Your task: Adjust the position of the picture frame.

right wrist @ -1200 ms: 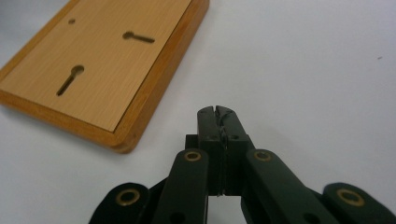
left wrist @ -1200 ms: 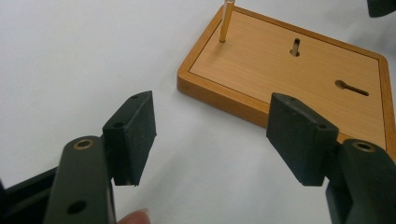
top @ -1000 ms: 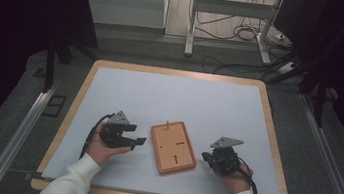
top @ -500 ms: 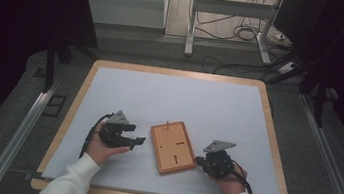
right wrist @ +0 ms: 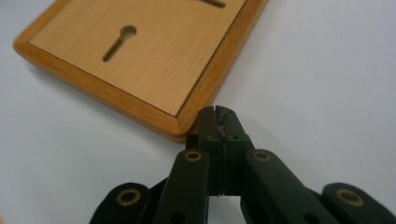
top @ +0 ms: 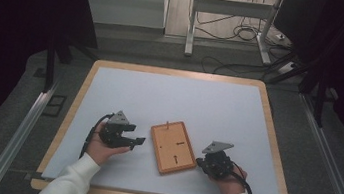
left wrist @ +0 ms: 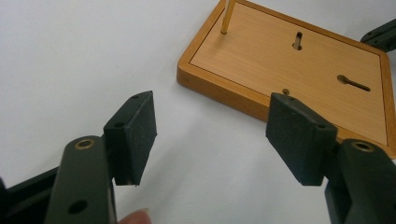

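Right gripper (right wrist: pixel 218 114) jaws fully closed, empty, tips at frame corner. Left gripper (left wrist: pixel 219 135) jaws wide apart, empty, wooden picture frame (top: pixel 173 146) at 2 o'clock, face down at table (top: pixel 185 94) centre. Judged rigid, light, glass likely fragile; best gripped across rim edge.

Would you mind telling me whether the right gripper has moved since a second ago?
Yes. In the high view the right gripper, jaws shut, has shifted left, up to the wooden frame's near right corner.
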Demonstrator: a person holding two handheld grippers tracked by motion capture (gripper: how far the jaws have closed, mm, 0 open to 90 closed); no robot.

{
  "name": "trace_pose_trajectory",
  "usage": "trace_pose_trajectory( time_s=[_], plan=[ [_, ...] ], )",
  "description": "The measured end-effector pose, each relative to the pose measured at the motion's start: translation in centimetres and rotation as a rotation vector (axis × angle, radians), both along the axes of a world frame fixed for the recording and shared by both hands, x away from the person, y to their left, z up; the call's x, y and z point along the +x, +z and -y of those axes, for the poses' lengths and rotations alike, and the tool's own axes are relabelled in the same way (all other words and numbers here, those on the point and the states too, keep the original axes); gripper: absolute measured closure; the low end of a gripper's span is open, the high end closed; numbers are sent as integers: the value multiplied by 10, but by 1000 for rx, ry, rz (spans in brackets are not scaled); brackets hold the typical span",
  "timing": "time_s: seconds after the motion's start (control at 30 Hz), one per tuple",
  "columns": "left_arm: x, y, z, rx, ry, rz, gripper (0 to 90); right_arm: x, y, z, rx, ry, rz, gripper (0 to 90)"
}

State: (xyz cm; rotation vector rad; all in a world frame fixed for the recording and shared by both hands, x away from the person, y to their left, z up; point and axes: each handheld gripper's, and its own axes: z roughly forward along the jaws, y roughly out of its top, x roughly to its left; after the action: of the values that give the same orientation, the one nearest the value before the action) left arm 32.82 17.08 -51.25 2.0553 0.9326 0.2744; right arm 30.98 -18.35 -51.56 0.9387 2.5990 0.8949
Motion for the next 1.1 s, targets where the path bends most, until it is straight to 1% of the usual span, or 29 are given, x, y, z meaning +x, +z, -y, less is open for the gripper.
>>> trace_pose_trajectory(
  time_s=[0.17,0.3,0.4,0.43,0.47,0.53,0.8,0.93,1.1],
  plan=[
    [1,0,-1,1,3,-2,332,-5,0,-3,-18,21,15,900],
    [0,0,0,2,3,-1,332,-8,0,-7,-21,36,14,900],
    [0,1,-1,0,6,-1,333,-13,0,-12,-31,62,18,900],
    [0,1,-1,0,7,-1,333,-18,0,-17,-36,81,17,900],
    [0,1,-1,0,7,-1,332,-18,0,-17,-36,81,17,900],
    [0,1,-1,0,7,-2,333,-23,0,-23,-44,102,24,900],
    [0,0,0,6,2,-3,333,-28,-1,-30,-39,126,27,900],
    [0,0,0,6,1,-5,333,-32,-1,-36,-41,158,32,900],
    [0,0,1,6,0,-8,333,-34,-2,-39,-35,166,29,900]
  ],
)
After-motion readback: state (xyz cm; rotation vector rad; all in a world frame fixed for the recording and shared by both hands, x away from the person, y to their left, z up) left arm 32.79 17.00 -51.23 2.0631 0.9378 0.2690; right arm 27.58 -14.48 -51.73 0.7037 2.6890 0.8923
